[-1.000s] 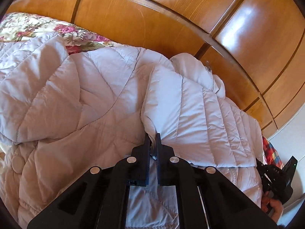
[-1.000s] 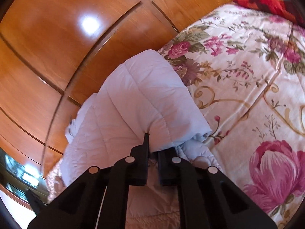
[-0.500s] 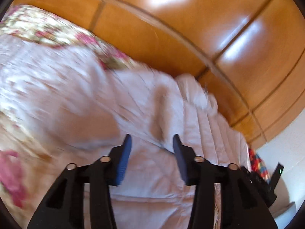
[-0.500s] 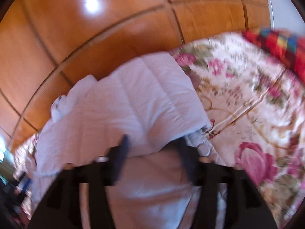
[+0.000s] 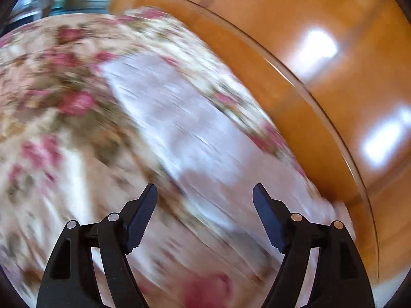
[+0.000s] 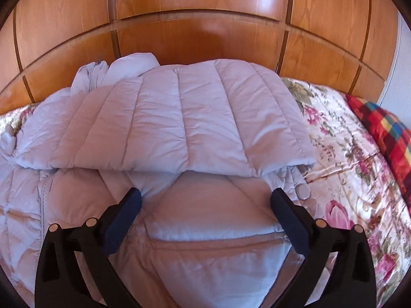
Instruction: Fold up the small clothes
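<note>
Now both tongs are off the jacket, fold laid.

My right tongs (image 6: pixel 205 205) and left tongs (image 5: pixel 205 200) have just been opening and stand spread with nothing between them; a second ago each pinched the quilted jacket (image 6: pixel 164 118), which now lies doubled over on the floral bed (image 6: pixel 354 169), ready for the next fold.

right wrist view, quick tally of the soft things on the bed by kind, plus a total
quilted lilac jacket: 1
floral bedspread: 1
red checked pillow: 1
total: 3
</note>
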Demonstrator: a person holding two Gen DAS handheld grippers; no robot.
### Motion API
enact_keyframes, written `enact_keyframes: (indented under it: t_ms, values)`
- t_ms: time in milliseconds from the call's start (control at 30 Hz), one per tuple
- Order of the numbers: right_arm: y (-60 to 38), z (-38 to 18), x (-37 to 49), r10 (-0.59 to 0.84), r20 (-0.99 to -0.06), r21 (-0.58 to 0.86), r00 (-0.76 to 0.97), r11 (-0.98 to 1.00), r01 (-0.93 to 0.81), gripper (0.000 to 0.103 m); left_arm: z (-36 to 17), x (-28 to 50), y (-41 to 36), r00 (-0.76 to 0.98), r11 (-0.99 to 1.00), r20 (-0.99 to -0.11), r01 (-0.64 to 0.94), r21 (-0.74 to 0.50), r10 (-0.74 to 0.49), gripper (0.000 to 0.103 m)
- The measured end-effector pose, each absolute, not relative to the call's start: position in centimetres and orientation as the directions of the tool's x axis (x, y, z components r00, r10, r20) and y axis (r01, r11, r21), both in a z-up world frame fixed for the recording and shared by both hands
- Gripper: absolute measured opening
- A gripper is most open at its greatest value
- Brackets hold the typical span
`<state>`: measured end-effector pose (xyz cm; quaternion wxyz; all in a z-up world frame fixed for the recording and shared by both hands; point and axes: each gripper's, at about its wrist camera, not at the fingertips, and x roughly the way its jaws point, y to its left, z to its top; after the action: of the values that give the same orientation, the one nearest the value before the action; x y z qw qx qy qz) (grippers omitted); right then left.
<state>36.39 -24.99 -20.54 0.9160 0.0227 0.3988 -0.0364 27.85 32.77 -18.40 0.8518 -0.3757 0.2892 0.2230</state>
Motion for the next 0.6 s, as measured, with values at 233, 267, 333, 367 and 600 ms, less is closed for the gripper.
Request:
enact_keyframes:
  t_ms: [233, 267, 333, 367, 600]
  values:
    - [-25.2, -20.4, 36.6, -0.044, -0.733, 0.019, 0.679, 0.996, 0.086, 0.101, -21.0, 28.5, 40.8, 0.699, 0.438, -0.699, -0.682, -0.585, 0.154, 0.059]
    - [-25.1, -20.4, 36.7, -0.043, -0.733, 0.021, 0.679, 0.996, 0.086, 0.101, -21.5, 28.8, 41.4, 0.701, 0.420, -0.700, -0.681, -0.599, 0.137, 0.055]
    - [-25.1, -20.4, 36.7, -0.041, -0.733, 0.024, 0.678, 0.996, 0.086, 0.101, -21.9, 29.0, 42.4, 0.728, 0.395, -0.673, -0.662, -0.637, 0.135, 0.055]
    - [-25.1, -20.4, 36.7, -0.043, -0.733, 0.022, 0.678, 0.996, 0.086, 0.101, -22.0, 29.3, 42.7, 0.737, 0.394, -0.662, -0.653, -0.647, 0.136, 0.055]
    - [-24.9, -20.5, 36.7, -0.049, -0.734, 0.016, 0.677, 0.996, 0.089, 0.101, -22.3, 31.9, 44.3, 0.715, 0.449, -0.685, -0.662, -0.600, 0.138, 0.023]
